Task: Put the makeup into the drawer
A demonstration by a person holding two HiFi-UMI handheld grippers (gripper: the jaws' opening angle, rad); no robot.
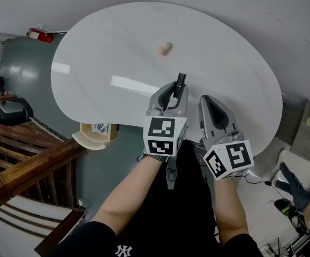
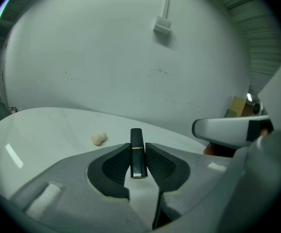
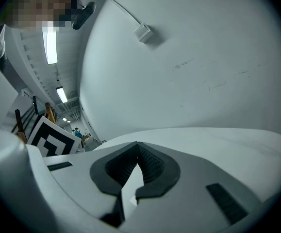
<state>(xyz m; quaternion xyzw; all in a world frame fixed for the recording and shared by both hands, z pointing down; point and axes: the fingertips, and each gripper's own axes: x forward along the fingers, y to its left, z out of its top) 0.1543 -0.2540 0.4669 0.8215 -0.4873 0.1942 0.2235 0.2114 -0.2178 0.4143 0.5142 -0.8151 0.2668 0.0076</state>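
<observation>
A black lipstick tube (image 2: 137, 152) with a thin gold band stands upright between the pads of my left gripper (image 2: 138, 155), which is shut on it. In the head view the same tube (image 1: 180, 82) sticks out past the left gripper (image 1: 172, 92) above the near edge of the white oval table (image 1: 117, 47). A small beige makeup sponge (image 1: 165, 47) lies on the table farther away; it shows as a beige sponge (image 2: 98, 138) left of the tube. My right gripper (image 1: 211, 105) hovers beside the left one; its jaws (image 3: 137, 155) meet at the tips with nothing between them. No drawer is in view.
A wooden railing (image 1: 26, 159) and a small wooden stand (image 1: 96, 134) lie below the table's left side. A red extinguisher (image 1: 39, 35) sits on the floor at far left. Cables and a person's legs (image 1: 296, 189) are at the lower right. A white wall (image 2: 130, 47) rises behind the table.
</observation>
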